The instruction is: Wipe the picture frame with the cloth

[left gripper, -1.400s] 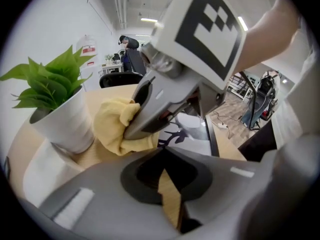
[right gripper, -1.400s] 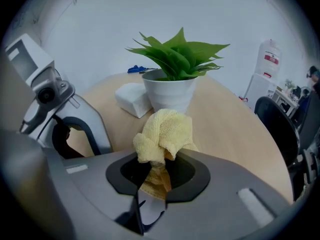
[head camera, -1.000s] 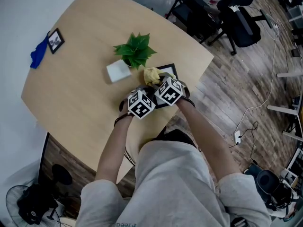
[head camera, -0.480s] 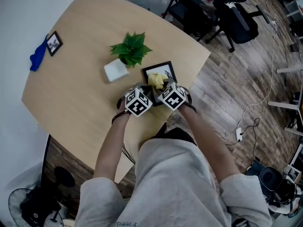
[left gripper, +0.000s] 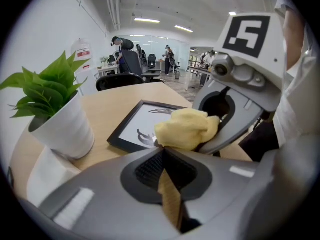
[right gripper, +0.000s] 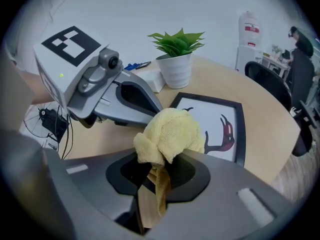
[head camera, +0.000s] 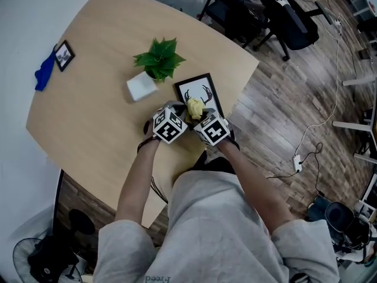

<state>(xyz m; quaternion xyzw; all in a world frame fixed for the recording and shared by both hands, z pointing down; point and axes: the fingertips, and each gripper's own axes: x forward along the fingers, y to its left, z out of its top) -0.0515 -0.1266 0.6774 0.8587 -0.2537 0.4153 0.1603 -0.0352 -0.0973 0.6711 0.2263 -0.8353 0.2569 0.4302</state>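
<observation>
The black picture frame (head camera: 199,92) with an antler print lies flat near the table's front edge, also in the left gripper view (left gripper: 142,123) and the right gripper view (right gripper: 216,120). My right gripper (head camera: 198,116) is shut on a bunched yellow cloth (head camera: 194,107), which sits over the frame's near edge. The cloth (right gripper: 172,133) bulges above the right jaws (right gripper: 161,168). My left gripper (head camera: 178,112) is beside it on the left, jaws shut (left gripper: 163,153) on nothing, tips at the frame's near left corner. Whether the cloth (left gripper: 186,128) touches the glass I cannot tell.
A green plant in a white pot (head camera: 158,62) stands just behind the frame, with a white block (head camera: 140,88) at its left. A small frame (head camera: 63,53) and a blue cloth (head camera: 43,72) lie at the table's far left. Office chairs (head camera: 259,13) stand beyond the table.
Both grippers and the yellow cloth have drawn back toward the frame's near edge. Much more of the antler picture shows now.
</observation>
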